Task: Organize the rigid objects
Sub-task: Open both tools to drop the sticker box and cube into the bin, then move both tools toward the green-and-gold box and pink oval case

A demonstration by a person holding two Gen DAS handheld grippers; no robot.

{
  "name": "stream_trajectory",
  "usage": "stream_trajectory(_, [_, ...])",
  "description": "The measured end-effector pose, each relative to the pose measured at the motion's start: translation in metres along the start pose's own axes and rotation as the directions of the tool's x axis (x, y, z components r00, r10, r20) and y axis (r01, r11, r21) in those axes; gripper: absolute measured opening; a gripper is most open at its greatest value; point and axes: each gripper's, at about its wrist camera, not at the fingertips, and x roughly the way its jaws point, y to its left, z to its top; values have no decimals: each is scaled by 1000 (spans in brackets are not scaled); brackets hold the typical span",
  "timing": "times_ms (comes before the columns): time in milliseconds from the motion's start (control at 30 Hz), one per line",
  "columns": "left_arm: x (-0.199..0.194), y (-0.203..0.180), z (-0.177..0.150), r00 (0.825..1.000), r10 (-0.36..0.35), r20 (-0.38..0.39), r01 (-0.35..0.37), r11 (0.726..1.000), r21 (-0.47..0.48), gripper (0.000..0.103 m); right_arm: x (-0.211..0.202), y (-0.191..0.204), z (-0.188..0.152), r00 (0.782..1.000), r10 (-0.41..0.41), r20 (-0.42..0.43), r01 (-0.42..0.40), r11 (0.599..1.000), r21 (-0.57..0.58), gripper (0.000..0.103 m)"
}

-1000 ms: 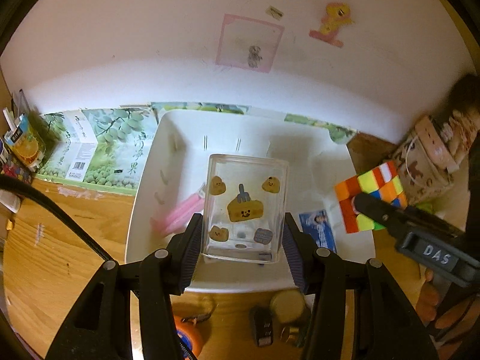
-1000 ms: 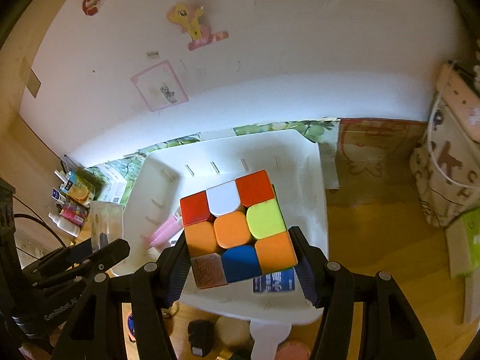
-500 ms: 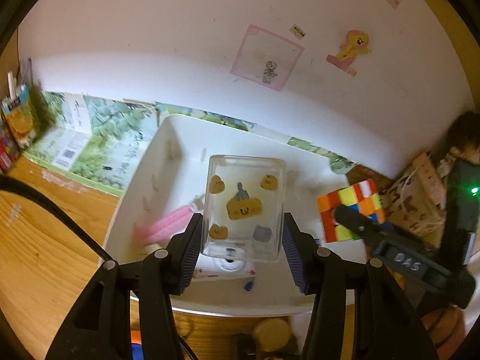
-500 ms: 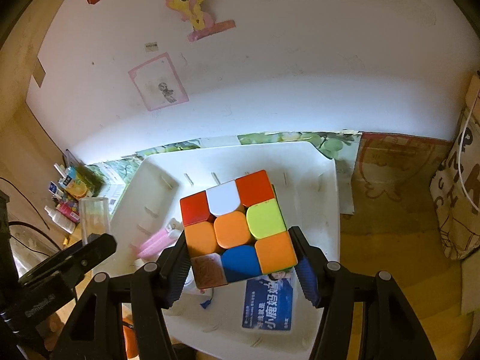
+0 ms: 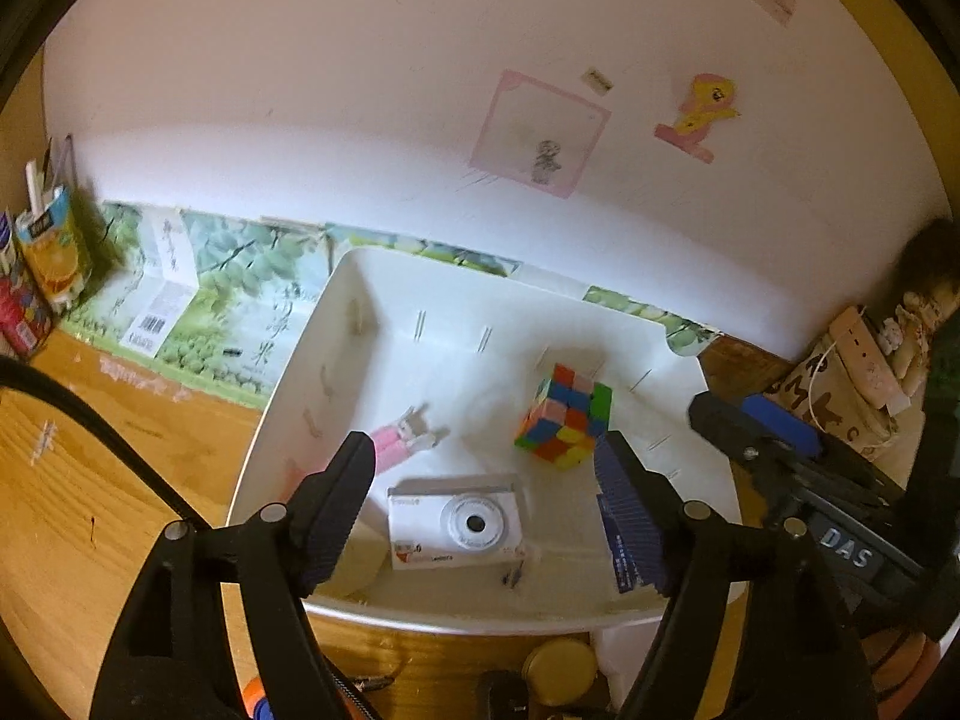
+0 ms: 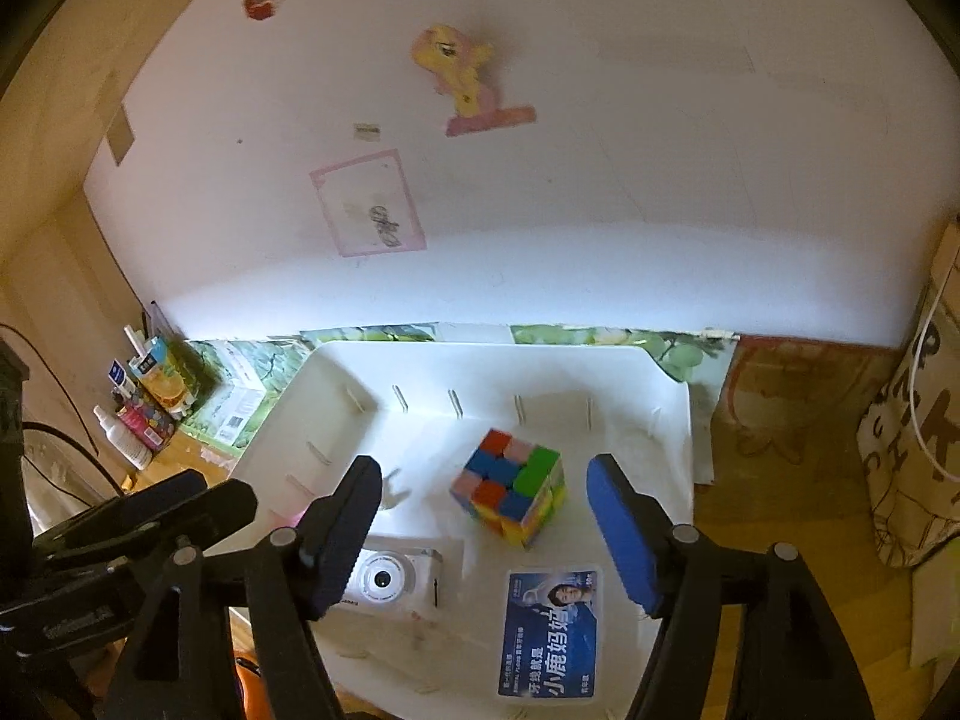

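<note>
Both the left claw [image 5: 480, 498] and the right claw [image 6: 486, 534] are gaping wide, holding nothing. The right one's body is showing "DAS". The cube [image 6: 513, 495] is sitting in the white bin [image 6: 672, 420] at twelve o'clock from the right claw, between its fingers.

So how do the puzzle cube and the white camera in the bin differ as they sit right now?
The puzzle cube is multicoloured; the white camera is plain white with a round lens. The cube is a blocky cube standing tall, while the camera is a flat slab lying lens-up. The cube sits nearer the bin's back wall, the camera nearer its front edge. Both rest inside the white bin, and neither is held by tongs.
</note>
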Motion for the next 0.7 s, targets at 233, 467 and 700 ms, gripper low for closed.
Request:
stream_trajectory(233, [-14,15,-14,1000,24,-15,-25,999,-38,79,-20,15,-4,999,-14,50,17,997,-73,80])
stream_trajectory(467, [-43,34,-35,998,66,-7,-66,996,-58,79,-43,31,-16,996,-29,84,37,995,-93,81])
stream_trajectory(700, [-82,48,-53,997,71,29,-69,996,-56,79,-79,47,-33,989,-63,132,78,991,-112,82])
